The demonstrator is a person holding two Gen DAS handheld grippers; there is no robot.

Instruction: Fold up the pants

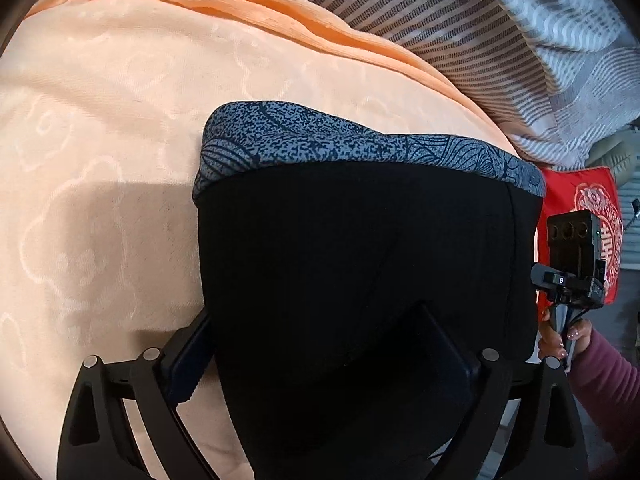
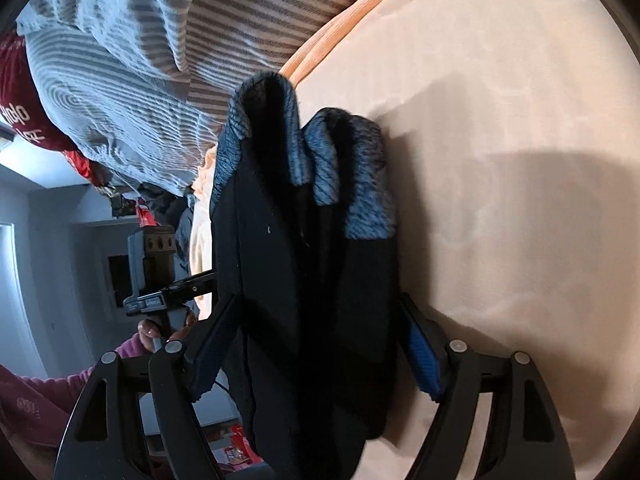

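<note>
The black pants (image 1: 360,260) with a blue patterned cuff band (image 1: 360,144) hang over the orange blanket (image 1: 100,140). My left gripper (image 1: 320,360) is shut on the pants' edge; the cloth covers the gap between its fingers. In the right wrist view my right gripper (image 2: 316,356) is shut on the bunched pants (image 2: 304,280), whose blue cuffs (image 2: 348,168) point away. The right gripper body (image 1: 572,264) shows at the far right of the left wrist view, and the left gripper body (image 2: 156,276) shows at the left of the right wrist view.
A grey striped quilt (image 1: 500,40) lies bunched behind the orange blanket, also seen in the right wrist view (image 2: 140,60). A red cushion (image 1: 588,216) sits beside it. The person's hand and pink sleeve (image 1: 600,376) hold the right gripper.
</note>
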